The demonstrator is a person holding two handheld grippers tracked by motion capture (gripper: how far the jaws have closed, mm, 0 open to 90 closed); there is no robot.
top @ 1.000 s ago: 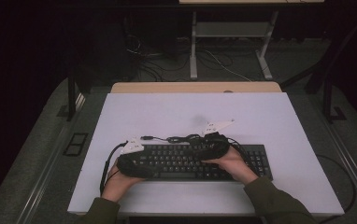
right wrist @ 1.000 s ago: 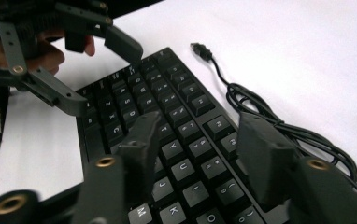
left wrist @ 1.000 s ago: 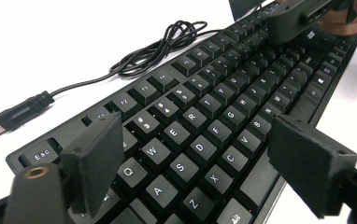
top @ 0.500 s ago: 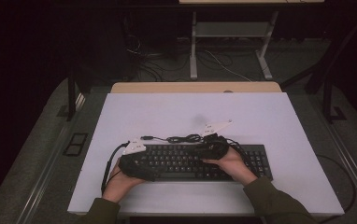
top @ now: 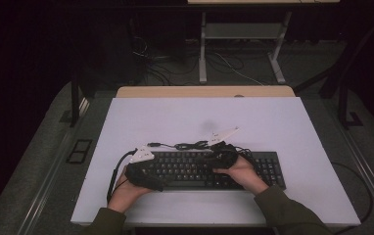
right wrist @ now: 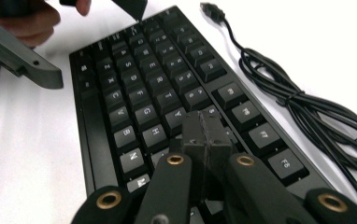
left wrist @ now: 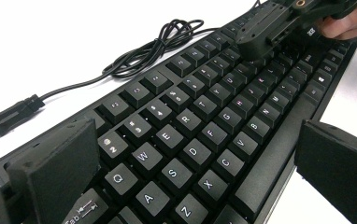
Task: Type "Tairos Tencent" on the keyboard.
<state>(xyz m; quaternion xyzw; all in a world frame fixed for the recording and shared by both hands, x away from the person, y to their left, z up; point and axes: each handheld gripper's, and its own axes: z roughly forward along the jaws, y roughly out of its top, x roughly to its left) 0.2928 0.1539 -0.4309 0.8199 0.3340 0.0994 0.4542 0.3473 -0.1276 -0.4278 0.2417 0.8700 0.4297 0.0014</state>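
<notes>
A white table top [top: 175, 117] fronts a wooden desk edge [top: 204, 91] and floor cables [top: 234, 68].

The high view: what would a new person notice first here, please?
First, the black keyboard lying on the white table, with its bundled cable behind it. Then the two grippers over it: the left gripper wide open across the left end, the right gripper shut above the middle keys.
</notes>
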